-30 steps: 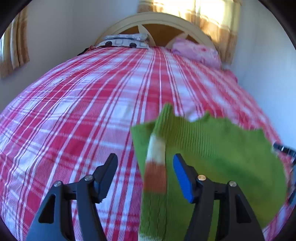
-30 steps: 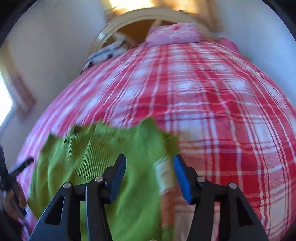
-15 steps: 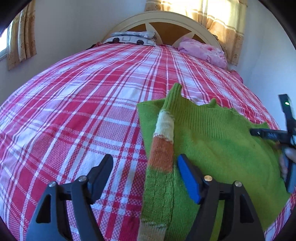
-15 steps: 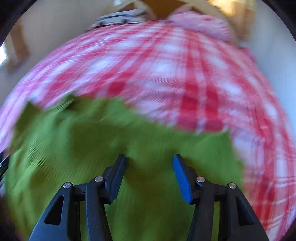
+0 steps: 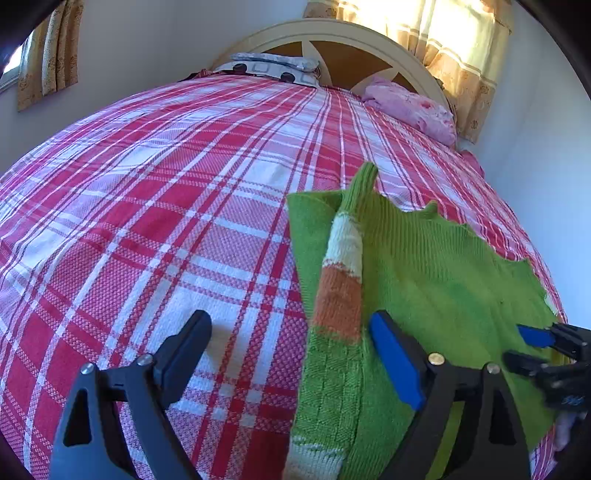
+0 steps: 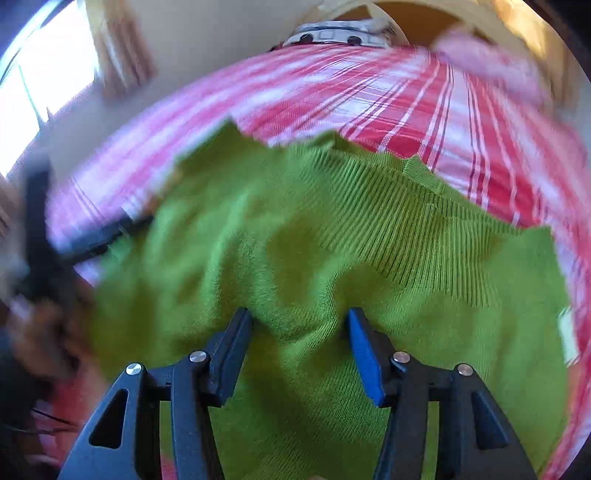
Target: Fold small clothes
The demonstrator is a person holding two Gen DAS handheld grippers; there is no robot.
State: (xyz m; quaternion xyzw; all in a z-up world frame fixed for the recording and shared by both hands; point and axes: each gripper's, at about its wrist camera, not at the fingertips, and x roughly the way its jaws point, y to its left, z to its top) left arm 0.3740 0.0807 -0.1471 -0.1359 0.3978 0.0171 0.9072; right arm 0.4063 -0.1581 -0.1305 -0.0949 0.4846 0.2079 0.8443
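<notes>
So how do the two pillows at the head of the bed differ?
The left pillow is white with a dark pattern of squares and dots; the right pillow is pink with a faint floral print. The left pillow lies flat and thin, while the right pillow looks plumper and rumpled. Both lie at the headboard on the plaid bedspread.

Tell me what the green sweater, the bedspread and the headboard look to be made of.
Green sweater: knitted yarn, wool or acrylic, matte; ribbed rows and stitch texture show. Bedspread: woven cloth, probably cotton, matte; a coarse basket-like weave shows in the red and white checks. Headboard: looks like painted wood, a smooth cream frame around brown panels; uncertain.
</notes>
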